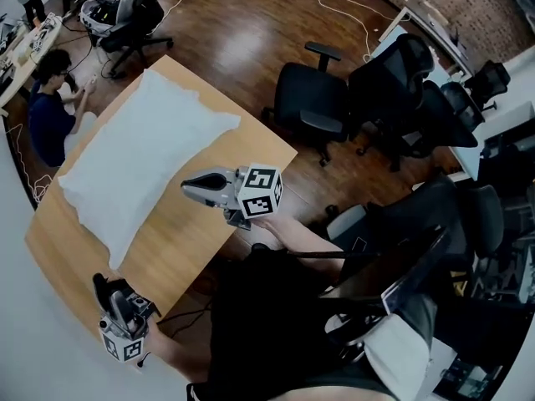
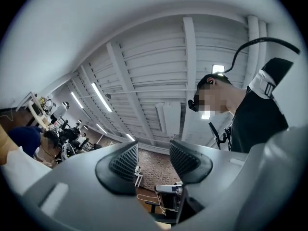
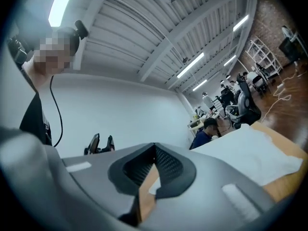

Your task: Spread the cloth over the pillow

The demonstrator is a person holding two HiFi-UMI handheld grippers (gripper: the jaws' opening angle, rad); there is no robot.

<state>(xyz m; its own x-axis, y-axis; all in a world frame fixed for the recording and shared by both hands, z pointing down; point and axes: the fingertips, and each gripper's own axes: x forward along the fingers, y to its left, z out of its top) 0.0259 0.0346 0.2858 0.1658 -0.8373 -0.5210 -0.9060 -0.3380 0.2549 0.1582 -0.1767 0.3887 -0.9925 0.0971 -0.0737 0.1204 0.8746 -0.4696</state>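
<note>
A white pillow (image 1: 138,161) with white cloth on it lies along the far left half of the wooden table (image 1: 192,241); I cannot tell cloth from pillow. My right gripper (image 1: 185,184) hovers over the table by the pillow's near right edge, pointing left. In the right gripper view its jaws (image 3: 154,146) are shut with nothing in them, and the pillow (image 3: 250,150) lies to the right. My left gripper (image 1: 104,284) is at the table's near left corner, clear of the pillow. It points up at the ceiling, with its jaws (image 2: 153,146) open and empty.
Black office chairs (image 1: 313,107) crowd the floor beyond the table's right edge. A person (image 1: 50,107) sits at a desk beyond the far left end. Another chair (image 1: 134,15) stands at the top left, and white cables (image 1: 351,11) trail over the wood floor.
</note>
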